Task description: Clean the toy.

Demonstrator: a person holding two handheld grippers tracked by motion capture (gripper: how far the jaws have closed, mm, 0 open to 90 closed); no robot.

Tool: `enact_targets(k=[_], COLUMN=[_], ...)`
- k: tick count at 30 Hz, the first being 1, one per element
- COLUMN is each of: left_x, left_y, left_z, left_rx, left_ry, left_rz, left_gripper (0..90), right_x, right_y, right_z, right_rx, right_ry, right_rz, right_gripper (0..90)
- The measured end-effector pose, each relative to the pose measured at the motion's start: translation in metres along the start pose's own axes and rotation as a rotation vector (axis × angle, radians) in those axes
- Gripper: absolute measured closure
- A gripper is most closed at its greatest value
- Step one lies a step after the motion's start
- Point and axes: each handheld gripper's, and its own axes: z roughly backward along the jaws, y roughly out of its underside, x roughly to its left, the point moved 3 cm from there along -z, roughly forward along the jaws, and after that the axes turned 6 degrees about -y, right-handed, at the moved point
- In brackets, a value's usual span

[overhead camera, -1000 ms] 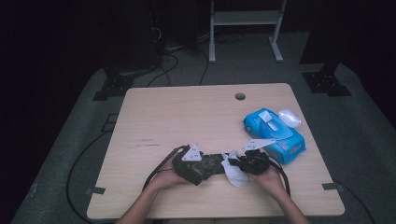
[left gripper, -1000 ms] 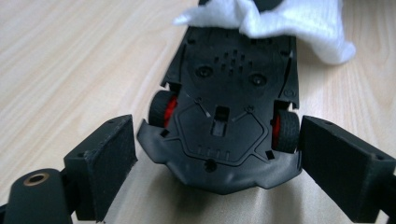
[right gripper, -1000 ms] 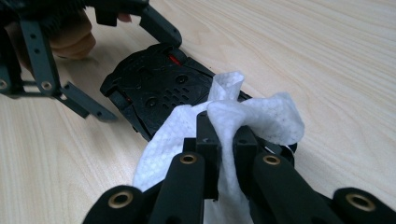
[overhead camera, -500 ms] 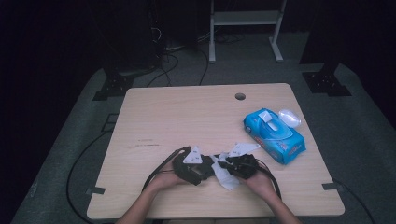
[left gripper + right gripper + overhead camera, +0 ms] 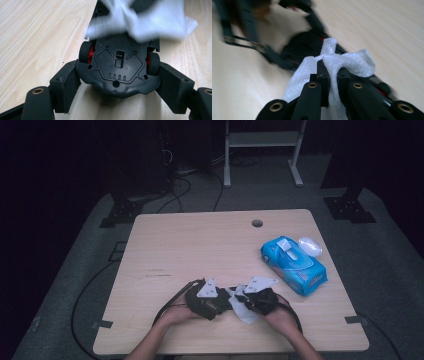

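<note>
Left gripper (image 5: pixel 117 82) clamps upturned black toy car with red wheel hubs (image 5: pixel 118 67), steadying underside; right gripper (image 5: pixel 332 75) pinches crumpled white wet wipe (image 5: pixel 347 62) for wiping it.

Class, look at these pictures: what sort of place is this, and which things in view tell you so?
Probably a dim lab or recording room: a lone wooden table on grey carpet, cables trailing across the floor, and dark equipment stands and a white frame behind.

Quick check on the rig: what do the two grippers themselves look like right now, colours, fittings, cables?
Both are black. The left gripper and right gripper each carry a pale grey three-cornered plate on top, and a black cable trails from each toward the table's near edge. Up close, the jaws are blocky matte black with brass-coloured eyelets at the pivots. The forearms are bare, no sleeves in view.
</note>
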Motion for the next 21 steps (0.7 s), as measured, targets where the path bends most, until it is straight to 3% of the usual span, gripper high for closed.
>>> enact_targets(k=[2, 4, 6, 8, 10, 12, 15, 18, 21], left_x=[0.001, 0.001, 0.000, -0.001, -0.001, -0.001, -0.001, 0.001, 0.001], left_y=[0.000, 0.000, -0.001, -0.001, -0.001, -0.001, 0.000, 0.000, -0.001], left_z=[0.000, 0.000, 0.000, -0.001, 0.000, 0.000, 0.000, 0.000, 0.000], left_rx=[0.002, 0.002, -0.002, -0.004, 0.005, 0.004, -0.006, -0.004, -0.008], left_ry=[0.006, 0.006, 0.004, 0.003, -0.003, 0.001, 0.005, 0.008, 0.007], left_rz=[0.000, 0.002, 0.013, 0.017, 0.000, 0.009, 0.024, 0.021, 0.026], left_gripper=[23.9, 23.9, 23.9, 23.9, 23.9, 23.9, 23.9, 23.9, 23.9], right_x=[-0.011, -0.015, -0.012, -0.001, 0.012, 0.017, 0.005, -0.011, -0.014], right_y=[0.007, 0.011, 0.011, 0.006, 0.002, -0.001, 0.003, 0.012, 0.015], right_z=[0.010, 0.017, 0.016, 0.009, -0.001, -0.004, 0.004, 0.015, 0.019], right_rx=[0.009, 0.008, 0.006, -0.010, -0.001, 0.015, 0.005, -0.009, -0.023], right_ry=[0.060, 0.081, 0.067, 0.010, -0.037, -0.041, -0.013, 0.029, 0.035], right_rz=[-0.011, -0.029, -0.032, -0.019, 0.023, 0.046, 0.021, -0.039, -0.071], right_gripper=[84.8, 84.9, 84.8, 84.9, 84.8, 84.8, 84.8, 84.9, 84.9])
